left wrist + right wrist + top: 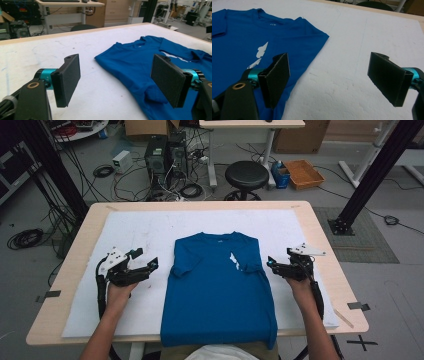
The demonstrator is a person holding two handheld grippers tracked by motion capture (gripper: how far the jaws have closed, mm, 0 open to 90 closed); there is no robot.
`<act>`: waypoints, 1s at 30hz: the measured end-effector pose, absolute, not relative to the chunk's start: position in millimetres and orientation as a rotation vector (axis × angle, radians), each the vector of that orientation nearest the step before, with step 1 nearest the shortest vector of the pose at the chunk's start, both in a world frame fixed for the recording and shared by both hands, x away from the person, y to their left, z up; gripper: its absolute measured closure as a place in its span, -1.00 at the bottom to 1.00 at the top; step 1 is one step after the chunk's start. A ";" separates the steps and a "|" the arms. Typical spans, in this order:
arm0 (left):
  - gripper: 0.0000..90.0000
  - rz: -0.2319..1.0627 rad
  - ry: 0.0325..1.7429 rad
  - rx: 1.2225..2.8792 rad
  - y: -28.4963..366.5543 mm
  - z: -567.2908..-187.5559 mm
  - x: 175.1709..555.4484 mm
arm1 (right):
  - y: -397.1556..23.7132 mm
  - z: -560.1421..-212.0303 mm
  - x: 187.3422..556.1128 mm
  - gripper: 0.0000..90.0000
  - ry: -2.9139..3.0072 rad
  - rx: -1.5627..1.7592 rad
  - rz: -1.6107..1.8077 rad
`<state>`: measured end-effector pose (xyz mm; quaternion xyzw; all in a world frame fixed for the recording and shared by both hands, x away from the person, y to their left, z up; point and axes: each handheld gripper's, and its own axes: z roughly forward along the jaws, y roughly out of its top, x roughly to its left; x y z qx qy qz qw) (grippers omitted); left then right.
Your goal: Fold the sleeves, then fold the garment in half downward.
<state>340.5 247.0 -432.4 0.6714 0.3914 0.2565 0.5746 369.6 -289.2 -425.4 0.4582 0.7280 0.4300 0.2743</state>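
Note:
A blue T-shirt [220,290] with a small white print lies flat on the white cover [135,227] in the middle of the table, both sleeves folded inward and its hem hanging over the near edge. My left gripper [145,258] hovers just left of the shirt's folded left sleeve, jaws open and empty. In the left gripper view the shirt [140,62] lies ahead, partly behind the right pad of that gripper [117,72]. My right gripper [279,259] sits off the shirt's right edge, open. In the right gripper view its [329,67] pads straddle the shirt's [249,37] folded edge, touching nothing.
The wooden table rim [320,240] frames the white cover. Beyond the far edge stand a black stool [246,175], computer towers [165,155] with floor cables, and an orange box [303,173]. A black frame post [370,175] rises at the right.

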 end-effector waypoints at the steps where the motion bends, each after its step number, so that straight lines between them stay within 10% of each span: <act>1: -0.47 0.604 0.919 1.578 249.1 -432.4 339.8 | -288.4 -424.7 369.9 -0.61 1.955 1.236 1.156; 30: -0.46 0.569 0.961 1.603 239.6 -434.5 352.1 | -293.2 -428.3 366.9 -0.61 1.966 1.272 1.178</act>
